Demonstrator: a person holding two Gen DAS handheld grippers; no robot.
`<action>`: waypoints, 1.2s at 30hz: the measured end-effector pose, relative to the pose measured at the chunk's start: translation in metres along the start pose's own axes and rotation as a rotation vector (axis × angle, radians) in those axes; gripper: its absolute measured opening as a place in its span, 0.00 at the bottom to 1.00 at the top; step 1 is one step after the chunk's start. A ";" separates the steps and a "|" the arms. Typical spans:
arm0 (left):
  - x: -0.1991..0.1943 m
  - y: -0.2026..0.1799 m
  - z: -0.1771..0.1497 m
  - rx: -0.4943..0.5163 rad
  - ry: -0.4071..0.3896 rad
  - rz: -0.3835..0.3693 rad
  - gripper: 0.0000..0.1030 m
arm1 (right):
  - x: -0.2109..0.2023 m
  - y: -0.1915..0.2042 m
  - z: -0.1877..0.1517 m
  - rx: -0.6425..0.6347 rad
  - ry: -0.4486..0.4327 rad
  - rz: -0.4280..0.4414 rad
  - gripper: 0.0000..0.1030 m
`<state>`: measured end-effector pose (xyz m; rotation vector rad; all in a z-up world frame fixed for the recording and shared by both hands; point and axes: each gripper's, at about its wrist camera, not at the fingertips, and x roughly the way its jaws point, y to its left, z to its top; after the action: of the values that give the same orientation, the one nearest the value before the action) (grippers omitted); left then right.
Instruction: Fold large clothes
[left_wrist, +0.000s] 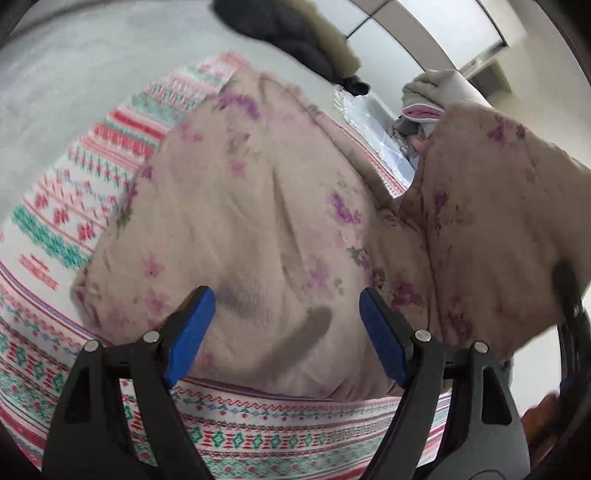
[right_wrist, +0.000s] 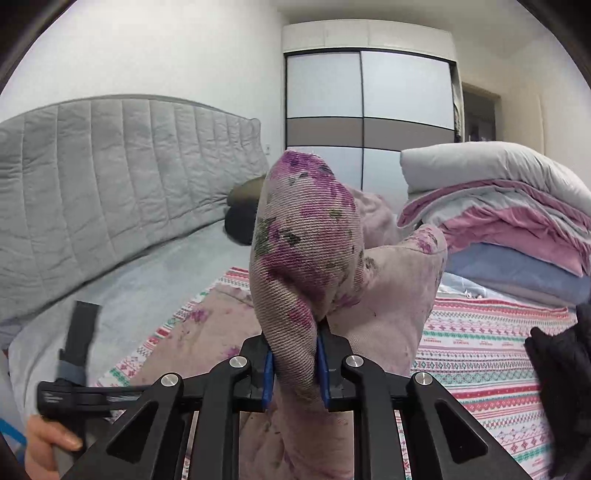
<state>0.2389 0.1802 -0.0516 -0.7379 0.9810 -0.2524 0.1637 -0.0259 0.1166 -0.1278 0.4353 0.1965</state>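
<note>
Garment (right_wrist: 306, 236) pinched in right gripper (right_wrist: 295, 363), left gripper (left_wrist: 286, 306) apparently spread above it

In the left wrist view, the left hand-held gripper (left_wrist: 287, 308) hangs over a beige floral garment (left_wrist: 236, 221), its two blue-padded fingers (left_wrist: 192, 332) spread wide apart with nothing between them. The garment lies on a striped patterned blanket (left_wrist: 74, 206) spread across the bed's grey sheet (left_wrist: 74, 74). At the right, one part of the garment (left_wrist: 487, 221) is raised off the bed, and a black piece of the right hand-held gripper (left_wrist: 570, 295) shows at its edge. A dark garment (left_wrist: 288, 33) lies toward the bed's far edge. Folded bedding (left_wrist: 432, 99) sits at the far right corner.
</note>
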 end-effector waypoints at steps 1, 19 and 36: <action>-0.006 0.006 0.003 -0.034 -0.008 -0.044 0.77 | 0.002 0.004 0.002 -0.011 0.006 -0.004 0.17; -0.087 0.118 0.018 -0.320 -0.177 -0.144 0.77 | 0.077 0.211 -0.069 -0.734 0.188 0.053 0.16; -0.077 0.080 0.011 -0.107 -0.144 0.014 0.57 | 0.076 0.201 -0.116 -0.665 0.152 0.238 0.24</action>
<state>0.1955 0.2826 -0.0505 -0.8352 0.8674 -0.1325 0.1410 0.1629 -0.0366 -0.7490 0.5238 0.5652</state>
